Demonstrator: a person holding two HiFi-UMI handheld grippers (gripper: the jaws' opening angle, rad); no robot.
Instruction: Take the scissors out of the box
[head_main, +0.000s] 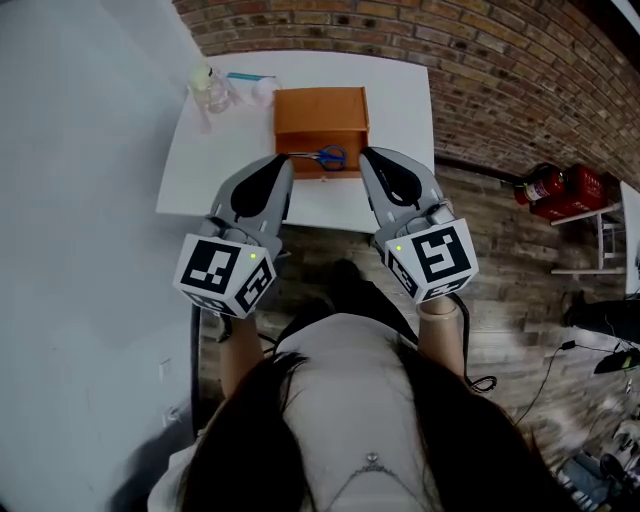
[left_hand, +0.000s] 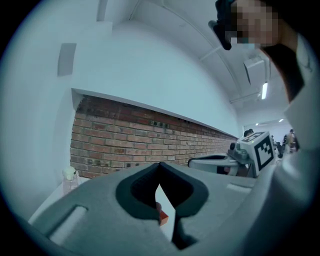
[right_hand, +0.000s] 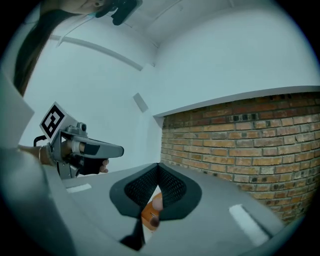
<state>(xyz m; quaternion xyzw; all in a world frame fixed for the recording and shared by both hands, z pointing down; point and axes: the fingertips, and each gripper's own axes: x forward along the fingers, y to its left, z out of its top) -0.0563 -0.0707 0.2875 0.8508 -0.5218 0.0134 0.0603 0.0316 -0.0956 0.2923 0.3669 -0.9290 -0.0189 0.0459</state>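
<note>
While left tongs (head_main: 286, 161) and right tongs (head_main: 365, 154) are closed, scissors (head_main: 328, 157) lie between them.

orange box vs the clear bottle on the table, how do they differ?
Colour: the box is opaque orange; the bottle is clear. Size: the box is much bigger than the bottle. Place: the box sits mid-table, the bottle near the far left corner. Contents: the box holds blue-handled scissors; the bottle's contents can't be made out. Both rest on the white table.
</note>
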